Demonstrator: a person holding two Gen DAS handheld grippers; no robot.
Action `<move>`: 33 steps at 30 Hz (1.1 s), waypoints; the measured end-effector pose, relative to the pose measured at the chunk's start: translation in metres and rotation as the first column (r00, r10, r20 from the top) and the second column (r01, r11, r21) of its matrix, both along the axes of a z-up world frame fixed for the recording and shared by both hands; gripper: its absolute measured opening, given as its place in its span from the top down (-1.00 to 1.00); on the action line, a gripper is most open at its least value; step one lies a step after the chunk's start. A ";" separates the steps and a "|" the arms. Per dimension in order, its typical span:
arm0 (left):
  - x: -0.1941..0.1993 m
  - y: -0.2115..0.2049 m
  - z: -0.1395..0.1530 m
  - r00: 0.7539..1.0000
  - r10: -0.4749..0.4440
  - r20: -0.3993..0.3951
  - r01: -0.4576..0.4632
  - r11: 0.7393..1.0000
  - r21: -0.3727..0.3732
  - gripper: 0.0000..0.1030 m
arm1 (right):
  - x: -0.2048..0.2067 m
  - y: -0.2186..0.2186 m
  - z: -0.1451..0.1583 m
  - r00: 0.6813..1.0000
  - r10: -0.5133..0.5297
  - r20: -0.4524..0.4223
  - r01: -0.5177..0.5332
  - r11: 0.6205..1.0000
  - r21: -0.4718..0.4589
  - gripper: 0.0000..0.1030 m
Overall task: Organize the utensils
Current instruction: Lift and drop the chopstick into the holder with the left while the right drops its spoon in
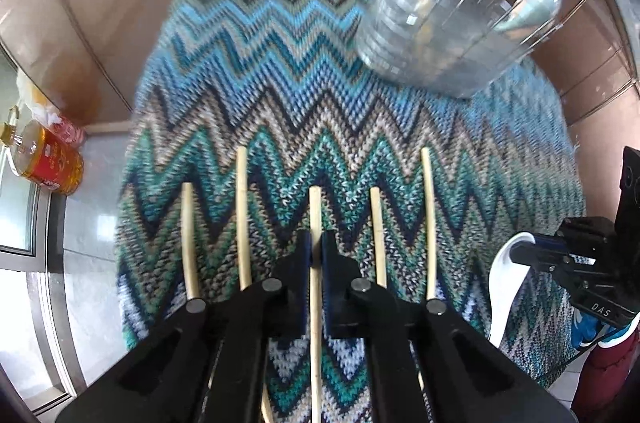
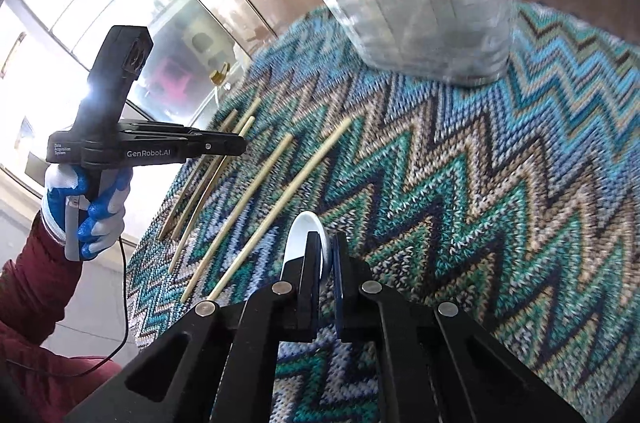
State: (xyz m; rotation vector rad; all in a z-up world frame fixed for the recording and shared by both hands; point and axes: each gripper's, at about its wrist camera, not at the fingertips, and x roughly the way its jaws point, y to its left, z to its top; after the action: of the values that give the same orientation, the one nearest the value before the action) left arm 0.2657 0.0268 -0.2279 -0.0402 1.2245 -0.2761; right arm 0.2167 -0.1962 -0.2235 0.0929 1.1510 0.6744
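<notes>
On zigzag knit cloth (image 1: 280,63): pale bamboo chopsticks (image 1: 242,215) in row. Left hand-held gripper (image 1: 316,251) clamped on middle chopstick (image 1: 315,207). Right hand-held gripper (image 2: 327,255) pinches white spoon (image 2: 304,235). Blurred clear holder (image 1: 452,27), probably plastic, at cloth's far edge.

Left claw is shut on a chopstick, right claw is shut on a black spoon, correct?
Not quite. The spoon in the right claw is white, as the right wrist view shows. The left claw is indeed shut on a chopstick.

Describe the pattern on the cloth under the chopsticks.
The knitted cloth has zigzag chevron bands in blue, teal, beige and navy, clearest in the left wrist view.
</notes>
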 end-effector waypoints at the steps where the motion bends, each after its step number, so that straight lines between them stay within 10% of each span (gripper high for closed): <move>1: -0.004 0.002 0.006 1.000 0.004 0.021 -0.004 1.000 -0.002 0.91 | -0.005 0.002 0.008 1.000 -0.009 0.029 0.009 1.000 -0.009 0.89; 10: -0.022 0.022 0.131 0.929 0.085 0.360 -0.014 0.981 -0.194 0.91 | -0.002 -0.008 0.130 0.915 -0.143 0.377 0.148 0.989 0.014 0.89; 15: -0.005 0.012 0.208 0.786 0.201 0.585 -0.012 0.950 -0.311 0.91 | 0.024 -0.007 0.197 0.737 -0.268 0.620 0.305 0.951 0.049 0.89; 21: 0.041 -0.013 0.230 0.647 0.354 0.675 -0.063 0.907 -0.416 0.91 | 0.068 0.006 0.200 0.570 -0.319 0.757 0.434 0.899 0.052 0.89; 26: 0.068 -0.042 0.207 0.541 0.387 0.746 -0.138 0.916 -0.376 0.91 | 0.093 0.007 0.167 0.536 -0.323 0.780 0.481 0.876 0.032 0.89; 33: 0.083 -0.055 0.169 0.527 0.357 0.771 -0.170 0.933 -0.316 0.86 | 0.092 0.001 0.124 0.563 -0.324 0.760 0.494 0.870 0.005 0.86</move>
State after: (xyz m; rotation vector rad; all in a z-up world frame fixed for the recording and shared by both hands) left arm 0.3482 -0.0286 -0.0585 -0.2527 0.2158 -0.1127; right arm 0.3090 -0.1948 -0.0996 -0.0942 0.3478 0.1073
